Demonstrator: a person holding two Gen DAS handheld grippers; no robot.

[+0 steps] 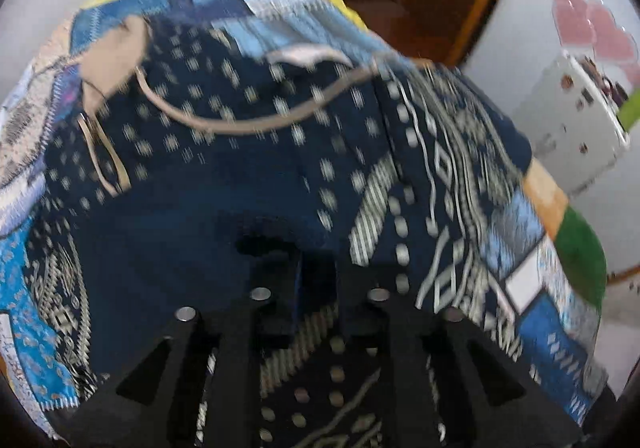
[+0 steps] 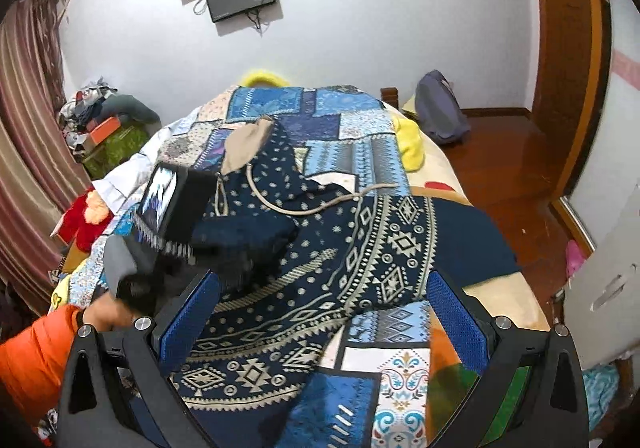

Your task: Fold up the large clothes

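Observation:
A navy hoodie [image 2: 360,240] with a cream pattern, a beige hood lining [image 2: 244,144] and beige drawstrings [image 2: 304,210] lies spread on the bed. In the blurred left wrist view the hoodie [image 1: 240,152] fills the frame. My left gripper [image 1: 318,272] points down onto it, its jaws a narrow gap apart with navy cloth in and under the gap. The right wrist view shows the left gripper [image 2: 240,264] over a bunched navy fold at the hoodie's left side, carried by a hand [image 2: 108,312] in an orange sleeve. My right gripper [image 2: 320,316] hangs wide open above the hoodie's near part, holding nothing.
The bed has a blue patchwork cover [image 2: 340,120] with a yellow plush [image 2: 408,144] on it. A grey backpack [image 2: 440,112] sits by the wooden floor [image 2: 520,168] on the right. Clutter [image 2: 100,120] and a red plush [image 2: 80,216] lie to the left. A white cabinet [image 2: 600,268] stands near right.

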